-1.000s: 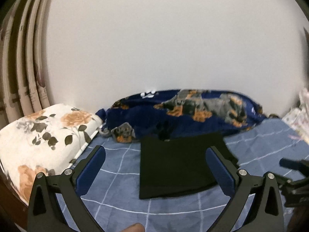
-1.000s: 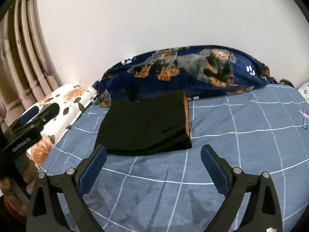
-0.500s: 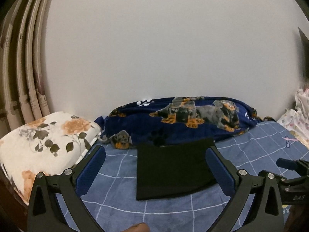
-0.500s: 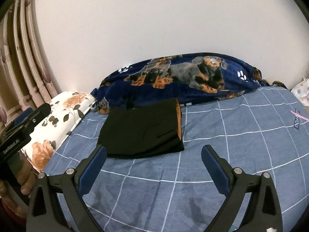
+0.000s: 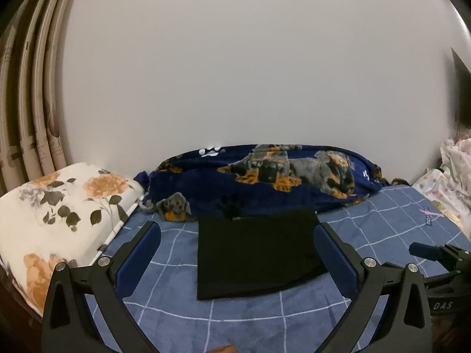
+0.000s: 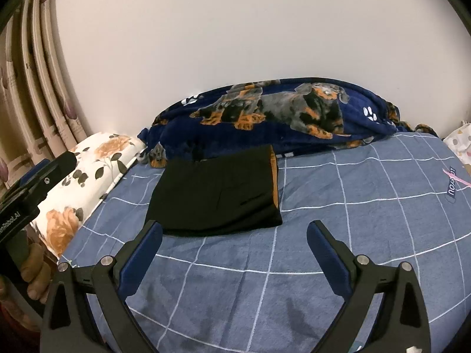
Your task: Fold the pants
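The black pants (image 5: pixel 256 253) lie folded into a flat rectangle on the blue checked bed sheet (image 5: pixel 382 223). In the right wrist view the pants (image 6: pixel 217 197) show an orange lining along their right edge. My left gripper (image 5: pixel 237 235) is open and empty, held above the sheet in front of the pants. My right gripper (image 6: pixel 234 234) is open and empty, just in front of the pants' near edge. Neither gripper touches the pants.
A navy dog-print blanket (image 5: pixel 265 182) lies bunched against the white wall behind the pants. A floral pillow (image 5: pixel 56 211) sits at the left edge of the bed. Pale spotted fabric (image 5: pixel 453 173) lies at the right. Curtains (image 6: pixel 26 94) hang at the left.
Both grippers have drawn back and up from the pants, which look smaller and farther away. Both stay open and the pants have not moved.
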Available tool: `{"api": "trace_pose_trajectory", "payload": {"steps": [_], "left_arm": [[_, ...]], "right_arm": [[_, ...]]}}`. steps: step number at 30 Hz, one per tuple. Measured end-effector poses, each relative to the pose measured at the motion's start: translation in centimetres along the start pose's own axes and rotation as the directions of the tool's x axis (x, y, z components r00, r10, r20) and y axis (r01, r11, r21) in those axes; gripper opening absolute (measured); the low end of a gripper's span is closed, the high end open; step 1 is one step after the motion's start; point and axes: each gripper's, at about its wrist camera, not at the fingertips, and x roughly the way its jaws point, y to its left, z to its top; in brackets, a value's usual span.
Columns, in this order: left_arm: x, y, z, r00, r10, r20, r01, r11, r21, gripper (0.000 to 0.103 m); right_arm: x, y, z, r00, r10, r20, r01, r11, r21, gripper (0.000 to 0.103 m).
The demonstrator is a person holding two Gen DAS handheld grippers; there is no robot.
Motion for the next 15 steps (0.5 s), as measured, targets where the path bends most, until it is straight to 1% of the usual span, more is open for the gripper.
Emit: {"api": "trace_pose_trajectory", "payload": {"steps": [5, 8, 15], "left_arm": [[0.49, 0.1, -0.29, 1.0, -0.011, -0.025, 0.011, 1.0, -0.012, 0.103], [0.57, 0.11, -0.38, 1.0, -0.004, -0.022, 0.004, 1.0, -0.012, 0.103], [0.9, 0.2, -0.73, 0.999, -0.007, -0.042, 0.006, 1.0, -0.019, 0.103]], "right_arm": [[0.33, -0.17, -0.01, 1.0, 0.002, -0.011, -0.001, 1.0, 0.002, 0.098], [0.43, -0.14, 0.0, 1.0, 0.004, -0.012, -0.004, 1.0, 0.0, 0.098], [0.48, -0.16, -0.19, 1.0, 0.002, -0.02, -0.002, 1.0, 0.006, 0.098]]}}
